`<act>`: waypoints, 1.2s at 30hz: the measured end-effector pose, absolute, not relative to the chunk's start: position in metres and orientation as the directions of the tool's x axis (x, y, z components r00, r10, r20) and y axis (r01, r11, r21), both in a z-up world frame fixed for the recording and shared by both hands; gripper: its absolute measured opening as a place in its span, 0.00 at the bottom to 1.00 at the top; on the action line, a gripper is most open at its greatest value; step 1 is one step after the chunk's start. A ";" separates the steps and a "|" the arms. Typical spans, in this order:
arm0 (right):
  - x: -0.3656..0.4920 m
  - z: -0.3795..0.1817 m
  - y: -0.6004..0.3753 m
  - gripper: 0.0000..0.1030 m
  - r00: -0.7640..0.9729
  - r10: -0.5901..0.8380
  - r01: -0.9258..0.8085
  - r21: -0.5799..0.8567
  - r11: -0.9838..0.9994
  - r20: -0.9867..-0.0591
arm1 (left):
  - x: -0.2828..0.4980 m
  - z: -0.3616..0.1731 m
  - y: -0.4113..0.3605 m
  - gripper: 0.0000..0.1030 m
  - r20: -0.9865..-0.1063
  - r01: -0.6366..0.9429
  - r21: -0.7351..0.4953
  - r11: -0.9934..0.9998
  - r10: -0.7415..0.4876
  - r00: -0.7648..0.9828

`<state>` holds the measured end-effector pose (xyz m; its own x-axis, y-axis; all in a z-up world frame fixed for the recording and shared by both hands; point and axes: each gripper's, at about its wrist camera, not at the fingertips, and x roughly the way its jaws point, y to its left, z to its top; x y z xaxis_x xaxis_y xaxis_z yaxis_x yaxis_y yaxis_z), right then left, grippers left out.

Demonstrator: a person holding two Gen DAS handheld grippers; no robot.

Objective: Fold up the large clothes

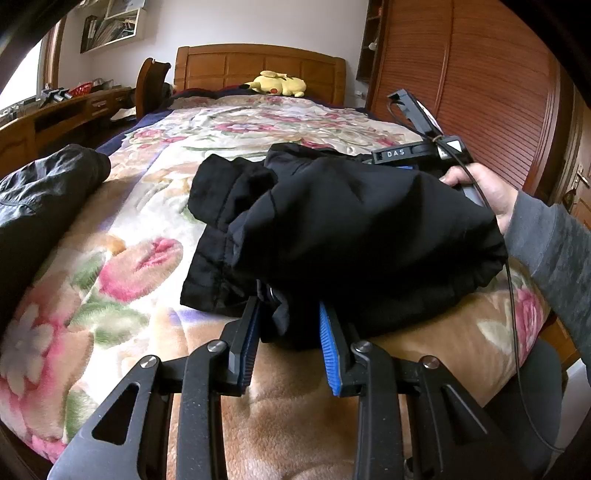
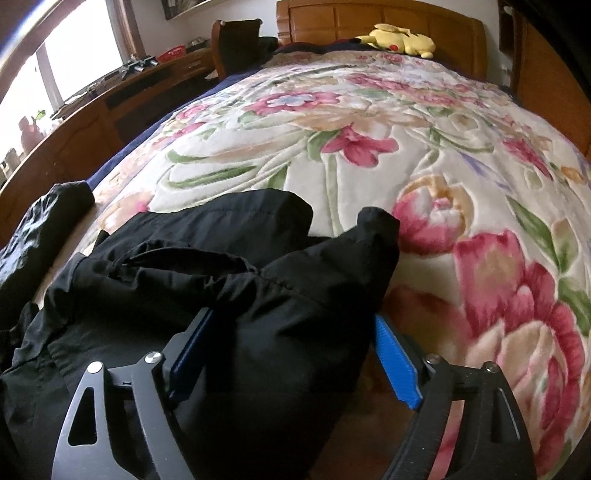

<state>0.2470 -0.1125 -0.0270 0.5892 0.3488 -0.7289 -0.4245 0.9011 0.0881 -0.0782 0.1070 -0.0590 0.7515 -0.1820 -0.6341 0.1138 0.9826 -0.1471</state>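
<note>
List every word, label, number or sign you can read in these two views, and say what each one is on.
"DAS": white letters on the black body of the right gripper, seen in the left wrist view.
White triangle mark, no letters: on the same device, right of "DAS".
Framed pictures on the wall: too small and blurred to read.
Black jacket, floral blanket, yellow plush toy: no readable text.

Bulky black jacket point(image 1: 332, 229), bunched and partly folded, on the floral blanket near the bed's foot.
</note>
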 end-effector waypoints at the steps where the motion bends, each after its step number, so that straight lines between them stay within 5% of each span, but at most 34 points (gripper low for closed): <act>1: 0.248 -0.028 -0.113 0.85 0.583 0.355 -0.422 0.100 0.901 -0.731 | -0.078 -0.059 0.107 0.31 -0.634 0.112 -0.149 0.982 -0.182 0.752; 6: 0.253 -0.034 -0.120 0.85 0.545 0.407 -0.420 0.182 0.889 -0.732 | -0.074 -0.058 0.110 0.31 -0.631 0.105 -0.162 0.981 -0.185 0.754; 10: 0.254 -0.036 -0.122 0.79 0.524 0.439 -0.442 0.207 0.873 -0.730 | -0.071 -0.058 0.113 0.20 -0.621 0.109 -0.173 0.979 -0.194 0.759; 14: 0.248 -0.031 -0.130 0.36 0.519 0.506 -0.469 0.266 0.842 -0.689 | -0.073 -0.055 0.118 0.10 -0.602 0.121 -0.183 0.976 -0.209 0.771; 17: 0.238 -0.024 -0.141 0.21 0.550 0.504 -0.460 0.262 0.848 -0.666 | -0.075 -0.050 0.123 0.07 -0.573 0.126 -0.196 0.972 -0.218 0.790; 36: 0.137 0.070 -0.080 0.14 0.732 0.443 -0.545 -0.053 0.837 -0.518 | -0.089 0.001 0.196 0.05 -0.402 0.030 -0.202 0.979 -0.110 0.909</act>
<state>0.1372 -0.0801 0.0695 0.7315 0.4434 -0.5179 -0.5446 0.8371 -0.0526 -0.0893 0.1965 0.0005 0.9090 -0.1103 -0.4020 0.0296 0.9790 -0.2016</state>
